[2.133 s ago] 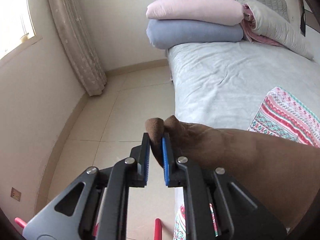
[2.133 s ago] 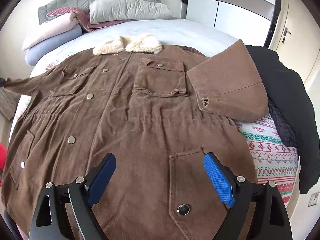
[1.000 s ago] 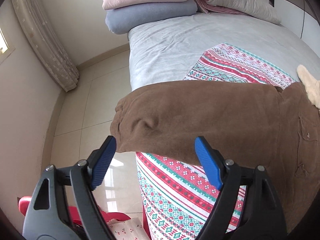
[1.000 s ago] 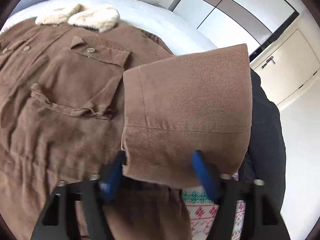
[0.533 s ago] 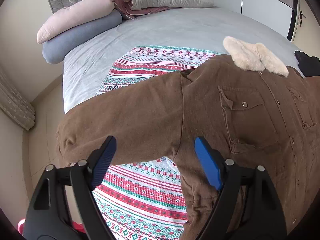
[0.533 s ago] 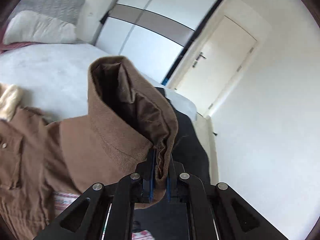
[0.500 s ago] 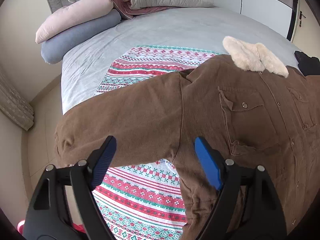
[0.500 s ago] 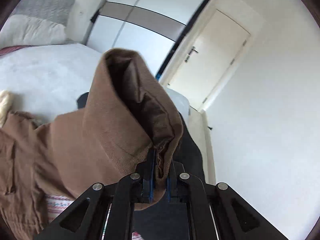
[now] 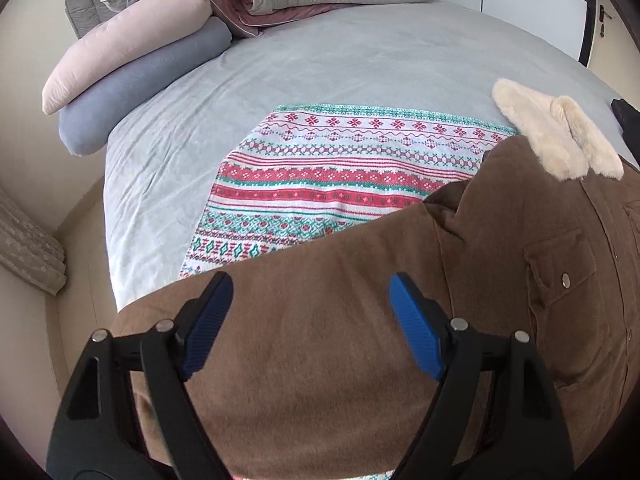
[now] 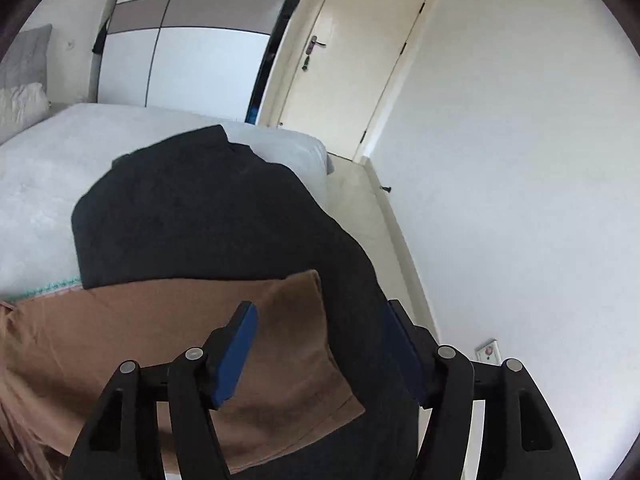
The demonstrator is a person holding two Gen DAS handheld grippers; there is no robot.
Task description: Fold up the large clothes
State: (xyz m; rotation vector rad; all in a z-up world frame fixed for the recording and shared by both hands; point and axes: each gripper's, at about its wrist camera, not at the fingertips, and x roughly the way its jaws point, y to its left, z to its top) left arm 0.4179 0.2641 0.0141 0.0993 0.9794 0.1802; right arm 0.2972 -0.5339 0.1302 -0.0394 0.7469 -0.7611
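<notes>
Right gripper (image 10: 320, 354): jaws just sprung apart, nothing pinched, hanging over the brown sleeve cuff (image 10: 288, 360) near the bed's door-side edge, on top of a black garment (image 10: 208, 208). Left gripper (image 9: 310, 326): wide open, empty, above the other sleeve (image 9: 304, 360) at the bed's window-side edge. Best to pinch each cuff deep, then fold inward flat. Brown coat (image 9: 560, 300): thick, soft, ribbed, fluffy cream collar (image 9: 556, 140), on a patterned blanket (image 9: 328, 184).

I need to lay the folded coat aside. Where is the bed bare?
Bare grey sheet lies between the stacked pillows and the patterned blanket. Crowded: the brown corduroy coat covers the near part, and a black garment fills the door-side edge.
</notes>
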